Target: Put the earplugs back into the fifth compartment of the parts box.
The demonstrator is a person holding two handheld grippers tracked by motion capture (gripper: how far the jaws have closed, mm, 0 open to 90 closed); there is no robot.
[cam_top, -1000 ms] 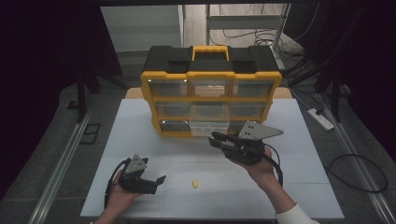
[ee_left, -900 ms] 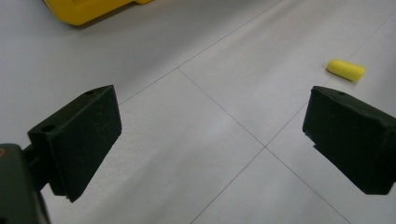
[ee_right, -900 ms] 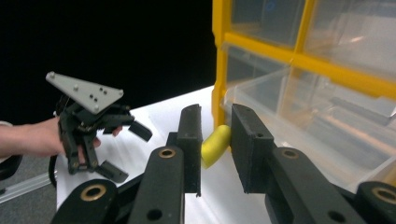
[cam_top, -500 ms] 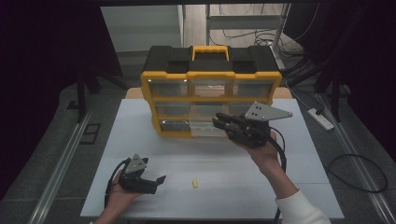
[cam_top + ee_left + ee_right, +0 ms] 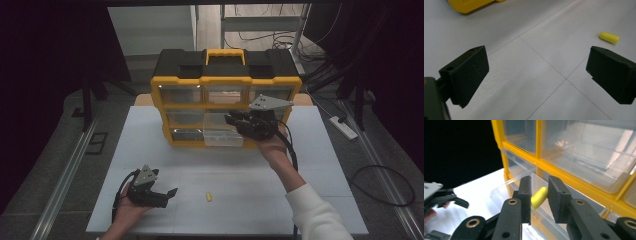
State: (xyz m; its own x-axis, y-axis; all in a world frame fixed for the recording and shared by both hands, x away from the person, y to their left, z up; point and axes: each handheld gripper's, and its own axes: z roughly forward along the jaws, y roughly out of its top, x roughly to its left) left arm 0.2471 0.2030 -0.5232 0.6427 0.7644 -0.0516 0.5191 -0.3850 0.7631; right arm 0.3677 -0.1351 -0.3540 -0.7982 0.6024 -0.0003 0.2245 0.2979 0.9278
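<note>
Here, two yellow foam pieces are visible. One yellow piece [image 5: 539,197] is clamped in the right hand-held gripper [image 5: 539,195], in front of the yellow drawer cabinet [image 5: 226,87] with its nine clear drawers. The other piece [image 5: 208,197] lies on the white tabletop [image 5: 240,170], near the left hand-held gripper [image 5: 167,196], whose jaws stand wide apart.

I hold the right gripper [image 5: 231,119] at centre frame of the high view, forearm extended from the lower right, jaws clamped narrow. I keep the left gripper [image 5: 169,194] at lower left, low, jaws spread wide, nothing between them.
</note>
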